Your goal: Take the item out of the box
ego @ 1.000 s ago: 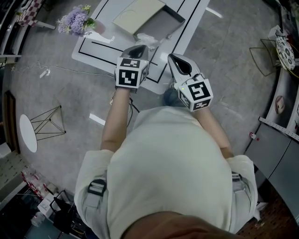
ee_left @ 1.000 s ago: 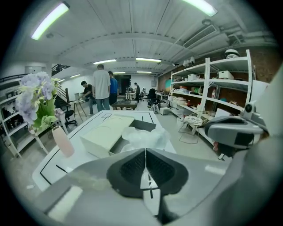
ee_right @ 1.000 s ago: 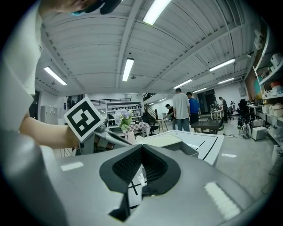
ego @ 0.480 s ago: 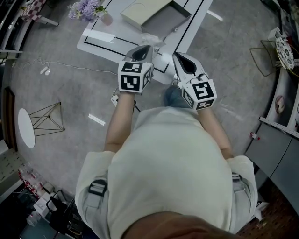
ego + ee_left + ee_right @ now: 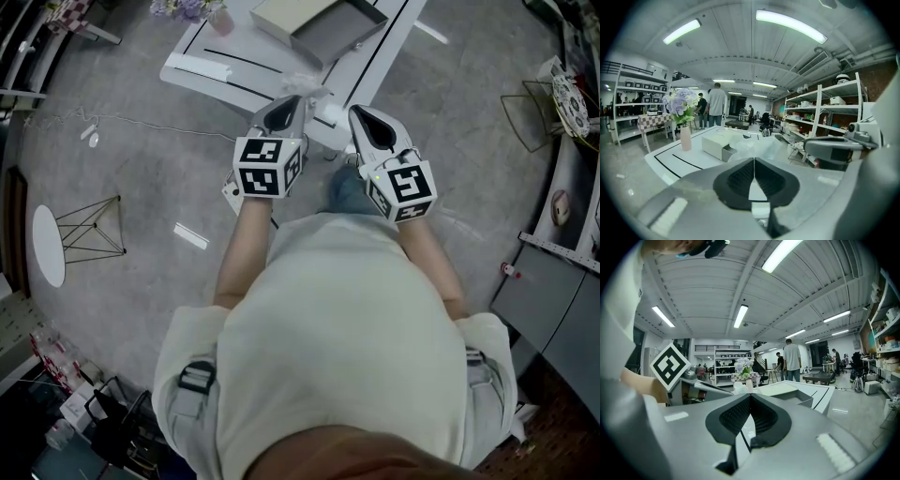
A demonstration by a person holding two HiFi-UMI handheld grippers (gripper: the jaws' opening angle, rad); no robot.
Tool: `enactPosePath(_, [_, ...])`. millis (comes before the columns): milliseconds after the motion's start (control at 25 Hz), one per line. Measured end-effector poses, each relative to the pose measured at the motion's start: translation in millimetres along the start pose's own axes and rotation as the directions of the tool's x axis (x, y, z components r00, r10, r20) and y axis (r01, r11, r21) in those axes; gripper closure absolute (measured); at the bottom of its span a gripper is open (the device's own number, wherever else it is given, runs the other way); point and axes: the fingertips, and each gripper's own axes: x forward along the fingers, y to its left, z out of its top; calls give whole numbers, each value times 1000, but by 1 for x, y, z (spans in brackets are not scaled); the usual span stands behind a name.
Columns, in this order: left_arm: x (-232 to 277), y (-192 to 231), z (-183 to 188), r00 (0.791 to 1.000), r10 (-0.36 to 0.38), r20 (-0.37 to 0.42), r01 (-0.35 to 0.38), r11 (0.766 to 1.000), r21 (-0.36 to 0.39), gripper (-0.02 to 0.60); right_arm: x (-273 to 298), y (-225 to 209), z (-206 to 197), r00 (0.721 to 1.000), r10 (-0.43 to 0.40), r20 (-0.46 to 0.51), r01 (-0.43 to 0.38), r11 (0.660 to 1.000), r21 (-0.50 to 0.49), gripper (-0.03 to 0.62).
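The box (image 5: 339,33) sat open on the far part of a white counter (image 5: 220,70), its pale lid (image 5: 291,11) lying beside a grey tray. What the head view showed of that tray was bare grey floor. Just beside the tray's near corner lay a crumpled bundle of clear plastic wrap (image 5: 302,82), resting on the counter and outside the box. This was probably the item or its packaging, so the removal looked largely done. Whether anything lay inside the plastic could not be made out. In the left gripper view the same plastic (image 5: 757,144) sat directly ahead of the closed jaws, partly screening the box (image 5: 717,144) behind it. The left claw (image 5: 289,101) was clenched with nothing between its pads, hovering at the counter's near edge, close to the plastic but not touching it. The right claw (image 5: 361,117) was held level beside it, also closed on nothing. Both were carried side by side, close in front of the person's body, marker cubes towards the head camera. That seemed a neutral carrying pose rather than a reach. A vase of lilac flowers (image 5: 192,9) stood at the counter's far left corner, well apart from the box. Other people and shelving stood in the room beyond.
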Motion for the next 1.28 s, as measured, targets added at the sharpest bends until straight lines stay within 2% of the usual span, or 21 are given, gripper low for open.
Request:
enactPosePath(320, [-33, -10, -19, 999, 24, 40, -22, 999, -33, 574, -20, 25, -6, 999, 34, 8, -34, 999, -11, 596])
enactPosePath(720, [-74, -16, -40, 996, 49, 79, -44, 996, -73, 574, -39, 48, -17, 1000, 16, -19, -16, 1000, -13, 597])
enactPosePath(1280, [-99, -24, -55, 994, 69, 90, -62, 995, -76, 574, -58, 63, -27, 999, 20, -29, -19, 1000, 13, 606])
